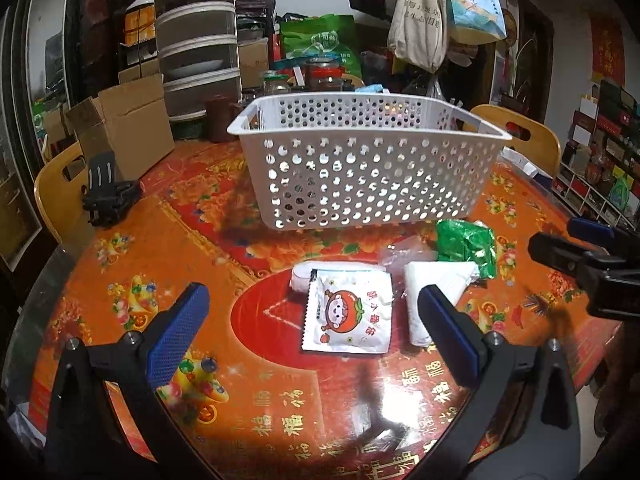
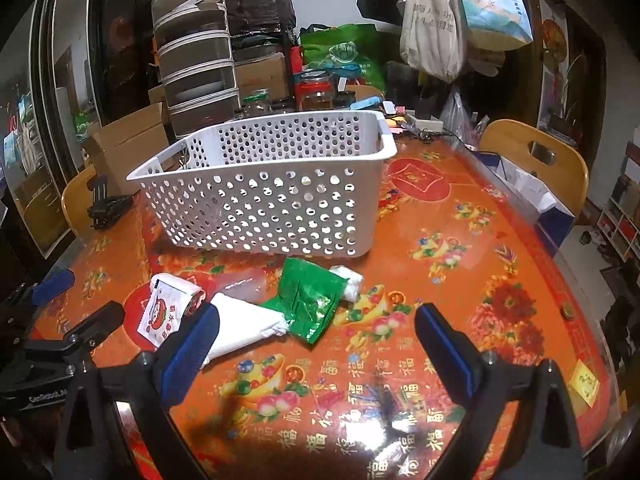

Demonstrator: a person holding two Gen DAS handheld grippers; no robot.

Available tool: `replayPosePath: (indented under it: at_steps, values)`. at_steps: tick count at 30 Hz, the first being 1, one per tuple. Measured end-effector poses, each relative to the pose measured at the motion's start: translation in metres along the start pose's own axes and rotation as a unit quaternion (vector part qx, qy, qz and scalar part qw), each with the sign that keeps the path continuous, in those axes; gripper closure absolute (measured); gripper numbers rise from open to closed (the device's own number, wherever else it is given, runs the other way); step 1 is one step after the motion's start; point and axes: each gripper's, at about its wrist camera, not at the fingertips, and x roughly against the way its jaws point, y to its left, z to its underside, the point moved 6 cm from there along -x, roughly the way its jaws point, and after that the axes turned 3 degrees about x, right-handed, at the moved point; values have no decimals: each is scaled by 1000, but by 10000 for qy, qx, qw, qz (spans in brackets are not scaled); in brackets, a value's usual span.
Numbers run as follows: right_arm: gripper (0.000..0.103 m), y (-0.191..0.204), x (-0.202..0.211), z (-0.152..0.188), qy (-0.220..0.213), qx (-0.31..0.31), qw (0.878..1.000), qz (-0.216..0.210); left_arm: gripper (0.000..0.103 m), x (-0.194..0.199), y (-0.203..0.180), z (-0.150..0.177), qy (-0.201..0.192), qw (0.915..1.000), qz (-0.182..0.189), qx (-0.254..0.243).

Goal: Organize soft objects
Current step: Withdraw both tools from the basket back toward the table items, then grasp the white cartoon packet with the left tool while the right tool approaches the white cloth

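A white perforated basket [image 1: 360, 130] [image 2: 256, 165] stands on the red-and-orange table, and nothing shows inside it. In front of it lie a white packet with a tomato cartoon [image 1: 348, 316] [image 2: 164, 316], a white roll [image 1: 304, 274] partly under that packet, a folded white bag [image 1: 436, 284] [image 2: 248, 324], a crumpled clear bag [image 1: 400, 256] and a green foil packet [image 1: 466, 246] [image 2: 308, 296]. My left gripper [image 1: 312, 296] [image 2: 80, 300] hovers open over the cartoon packet. My right gripper [image 2: 316, 312] [image 1: 560, 240] is open just short of the green packet, holding nothing.
A small white wad [image 2: 352, 280] lies right of the green packet. A black clamp stand [image 1: 108, 196] and a cardboard box [image 1: 124, 132] sit at the left. Jars [image 2: 316, 90] crowd behind the basket. Wooden chairs [image 1: 520, 136] [image 2: 532, 156] flank the table; a blue box [image 2: 532, 196] sits at the right edge.
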Motion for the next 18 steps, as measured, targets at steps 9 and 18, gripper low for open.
replayPosePath:
  at_steps: [9, 18]
  values:
    - [7, -9, -11, 11, 121, 55, 9999, -48, 0, -26, 12, 7, 462, 9989, 40, 51]
    - [23, 13, -28, 23, 435, 226, 9974, -536, 0, -47, -7, 13, 721, 9970, 210, -171]
